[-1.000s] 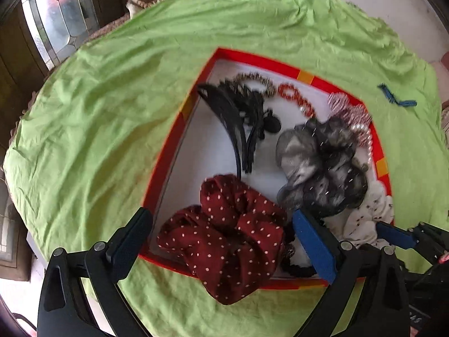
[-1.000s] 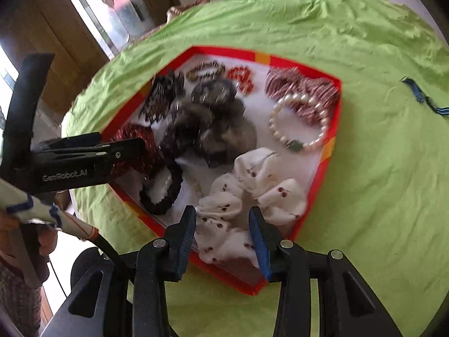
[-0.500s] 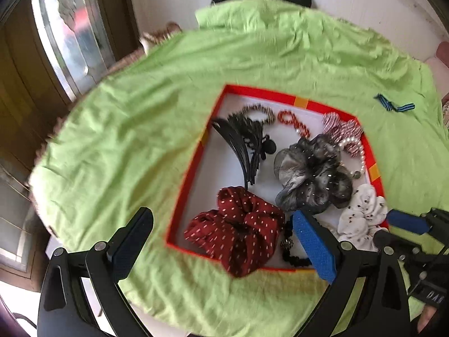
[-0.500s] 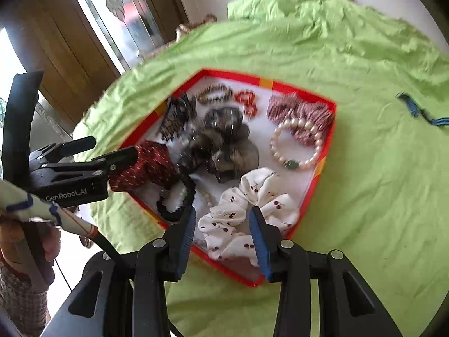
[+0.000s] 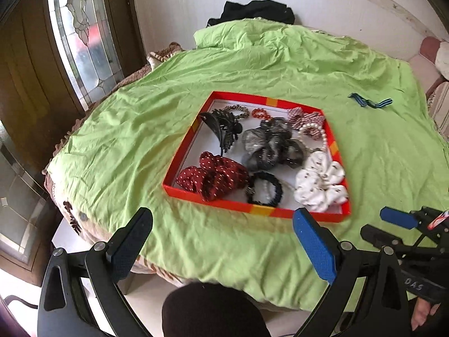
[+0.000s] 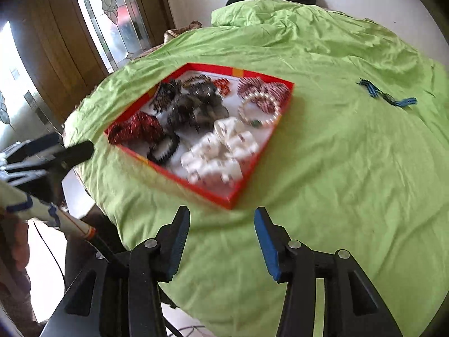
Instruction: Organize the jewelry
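Note:
A red tray (image 5: 256, 210) (image 6: 196, 184) sits on a green cloth and holds hair pieces and jewelry: a maroon dotted scrunchie (image 5: 213, 178) (image 6: 134, 129), a black band (image 5: 265, 189), a white scrunchie (image 5: 320, 181) (image 6: 219, 151), a grey scrunchie (image 5: 269, 146), a black claw clip (image 5: 224, 129) and a pearl bracelet (image 6: 259, 112). My left gripper (image 5: 224, 241) is open and empty, held back above the tray's near edge. My right gripper (image 6: 221, 236) is open and empty, also back from the tray; it shows in the left wrist view (image 5: 398, 220).
A blue striped ribbon (image 5: 370, 102) (image 6: 385, 94) lies on the green cloth (image 5: 126, 140) right of the tray. A glass door (image 5: 81, 36) stands at the left. A black garment (image 5: 252, 11) lies at the far edge. The white floor shows below the cloth's near edge.
Both grippers have pulled back and up from the tray, which now looks smaller and farther. The right gripper's fingers have opened wider. The tray's contents have not moved.

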{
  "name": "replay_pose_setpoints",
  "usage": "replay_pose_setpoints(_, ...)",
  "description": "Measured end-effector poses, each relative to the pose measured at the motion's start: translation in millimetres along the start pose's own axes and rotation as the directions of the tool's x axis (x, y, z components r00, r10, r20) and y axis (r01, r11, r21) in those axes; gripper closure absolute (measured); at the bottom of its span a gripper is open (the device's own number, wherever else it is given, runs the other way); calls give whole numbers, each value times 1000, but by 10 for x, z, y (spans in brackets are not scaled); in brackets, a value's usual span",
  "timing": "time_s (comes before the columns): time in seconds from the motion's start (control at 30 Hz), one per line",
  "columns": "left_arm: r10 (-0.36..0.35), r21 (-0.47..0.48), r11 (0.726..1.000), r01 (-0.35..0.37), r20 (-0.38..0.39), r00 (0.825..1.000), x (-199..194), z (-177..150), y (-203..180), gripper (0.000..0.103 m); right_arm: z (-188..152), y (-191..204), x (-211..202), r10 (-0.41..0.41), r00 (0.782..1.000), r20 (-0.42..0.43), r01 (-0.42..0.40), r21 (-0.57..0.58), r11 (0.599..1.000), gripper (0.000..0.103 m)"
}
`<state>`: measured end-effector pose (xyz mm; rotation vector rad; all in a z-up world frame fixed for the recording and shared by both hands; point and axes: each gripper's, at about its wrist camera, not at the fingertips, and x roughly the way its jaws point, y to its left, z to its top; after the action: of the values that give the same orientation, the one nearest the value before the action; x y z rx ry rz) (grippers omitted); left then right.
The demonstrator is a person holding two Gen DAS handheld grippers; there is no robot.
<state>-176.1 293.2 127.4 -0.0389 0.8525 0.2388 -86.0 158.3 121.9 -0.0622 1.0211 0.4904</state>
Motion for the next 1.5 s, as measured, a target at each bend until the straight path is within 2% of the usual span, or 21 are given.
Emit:
replay_pose_setpoints(0.13, 5, 6, 1000, -5, 32, 999, -216, -93, -101, 3, -173, -50, -157, -23, 1000, 12, 23, 14, 1000, 51)
replay_pose_setpoints(0.43, 7, 30, 1000, -8, 51, 999, -544, -291, -282, 3, -429, -105, -494, -92, 993, 72, 88, 53, 995, 47)
replay_pose_setpoints(0.77, -3, 36, 999, 1, 70, 998, -709, -379, -372, 3, -527, -61, -730, -133, 982, 136, 124, 73, 990, 44)
replay_pose_setpoints(1.23, -57, 22, 998, 55, 62, 996, -665, -410, -378, 3, -550, 21, -809, -171, 969, 180, 159, 84, 984, 42)
replay_pose_setpoints(1.5, -70, 0, 998, 70, 34, 997, -542, -431, -303, 3, -497, 61, -726, -182, 970, 159, 170, 86, 982, 40)
